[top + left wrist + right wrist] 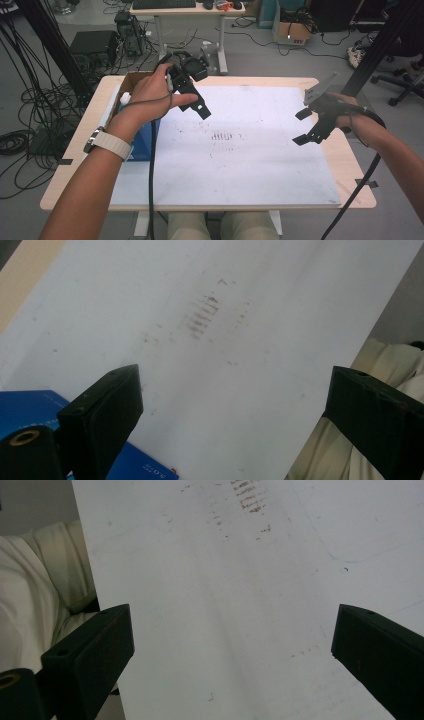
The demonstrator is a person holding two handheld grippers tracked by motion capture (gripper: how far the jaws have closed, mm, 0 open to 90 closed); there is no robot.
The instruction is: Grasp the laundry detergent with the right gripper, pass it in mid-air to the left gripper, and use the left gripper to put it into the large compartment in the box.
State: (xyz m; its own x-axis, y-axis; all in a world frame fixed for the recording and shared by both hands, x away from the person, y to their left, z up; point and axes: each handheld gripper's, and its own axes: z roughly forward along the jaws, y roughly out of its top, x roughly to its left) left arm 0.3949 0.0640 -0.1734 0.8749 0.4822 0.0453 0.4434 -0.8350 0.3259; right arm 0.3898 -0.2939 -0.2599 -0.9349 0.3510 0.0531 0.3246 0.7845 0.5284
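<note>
Both forearms come in from the bottom of the high view, the left one wearing a pale wristband; between them, at the bottom edge, the person's light trousers show below the table; the left gripper [197, 102] hangs above the left part of the white board [240, 165], its jaws spread wide with nothing between them, and its own view shows bare board and a patch of brown smudges [202, 317] between the two black jaws; just beside and under the left hand sits a blue box [142, 142] at the board's left edge, with an open cardboard box [131, 80] behind it, and a corner of the blue box lies by the left jaw in the left gripper view; the right gripper [305, 126] hovers over the board's right side, well apart from the left, jaws likewise released and empty.
</note>
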